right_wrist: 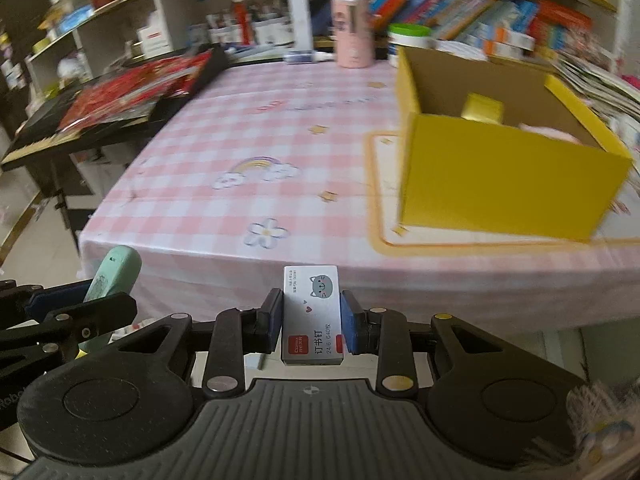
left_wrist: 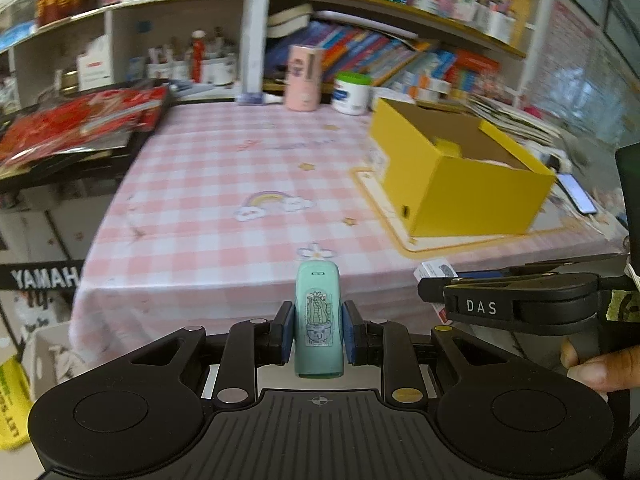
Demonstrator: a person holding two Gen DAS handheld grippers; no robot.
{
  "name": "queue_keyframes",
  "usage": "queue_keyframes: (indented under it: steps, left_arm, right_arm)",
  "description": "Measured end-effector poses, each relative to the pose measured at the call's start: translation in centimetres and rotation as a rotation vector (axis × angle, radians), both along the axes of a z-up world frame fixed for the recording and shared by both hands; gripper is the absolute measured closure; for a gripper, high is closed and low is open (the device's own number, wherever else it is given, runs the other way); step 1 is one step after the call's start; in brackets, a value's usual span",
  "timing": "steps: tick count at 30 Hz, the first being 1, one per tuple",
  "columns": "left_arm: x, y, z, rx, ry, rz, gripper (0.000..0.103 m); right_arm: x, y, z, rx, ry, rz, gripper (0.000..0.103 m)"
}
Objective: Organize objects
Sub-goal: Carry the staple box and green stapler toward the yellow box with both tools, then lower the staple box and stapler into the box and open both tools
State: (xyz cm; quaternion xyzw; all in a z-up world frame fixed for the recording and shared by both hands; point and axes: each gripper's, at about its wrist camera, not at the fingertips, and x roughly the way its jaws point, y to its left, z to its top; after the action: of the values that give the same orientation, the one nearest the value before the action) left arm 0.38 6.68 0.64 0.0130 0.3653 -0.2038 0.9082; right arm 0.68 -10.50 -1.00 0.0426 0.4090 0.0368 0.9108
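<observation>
My left gripper (left_wrist: 318, 332) is shut on a mint-green stapler (left_wrist: 318, 320) with a cactus sticker, held in the air before the table's near edge. My right gripper (right_wrist: 311, 318) is shut on a small white box of staples (right_wrist: 311, 312) with a cat drawing, also before the near edge. The stapler also shows at the left of the right wrist view (right_wrist: 114, 272). The staple box tip shows beside the right gripper in the left wrist view (left_wrist: 434, 270). An open yellow cardboard box (left_wrist: 460, 172) (right_wrist: 504, 184) stands on the table's right side, holding a small yellow item (right_wrist: 482, 108) and something pink.
The table has a pink checked cloth (left_wrist: 224, 184). The yellow box sits on a cream mat (right_wrist: 380, 184). A pink cylinder (left_wrist: 304, 78) and a green-lidded jar (left_wrist: 352, 94) stand at the far edge. Red packages (left_wrist: 80, 120) lie on a keyboard at the left. A phone (left_wrist: 578, 194) lies at the right.
</observation>
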Motion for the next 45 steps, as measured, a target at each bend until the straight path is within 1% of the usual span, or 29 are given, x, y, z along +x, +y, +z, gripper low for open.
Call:
queue_keyframes:
  steps: [8,19,23,32,36,40,45]
  left_arm:
    - [-0.4,-3.2,0.0,-0.001,0.001,-0.115,0.080]
    - [0.1,-7.7,-0.1,0.006,0.011,-0.227,0.080]
    - [0.5,-9.1,0.0,0.006,0.008,-0.250,0.080]
    - [2.2,-12.2,0.0,0.001,0.011,-0.270,0.080]
    - [2.9,-13.9,0.3,-0.009,-0.013,-0.288,0.080]
    - [3.4,-15.5,1.3,-0.026,-0.074,-0.306,0.080]
    - [5.2,-17.5,2.5,-0.053,-0.121,-0.297,0.080]
  right_arm:
    - [-2.2,-3.5,-0.1,-0.002,0.011,-0.123,0.075]
    - [-3.6,-7.6,-0.4,0.003,0.023,-0.227,0.075]
    - [-3.4,-9.2,-0.4,0.009,0.029,-0.255,0.075]
    - [-1.8,-12.2,-0.5,0.005,0.050,-0.264,0.075]
    - [-1.1,-13.8,-0.4,0.002,0.051,-0.272,0.075]
    - [-0.3,-15.5,0.5,-0.008,0.002,-0.284,0.075]
    - [1.0,-17.6,2.8,-0.043,-0.127,-0.285,0.075]
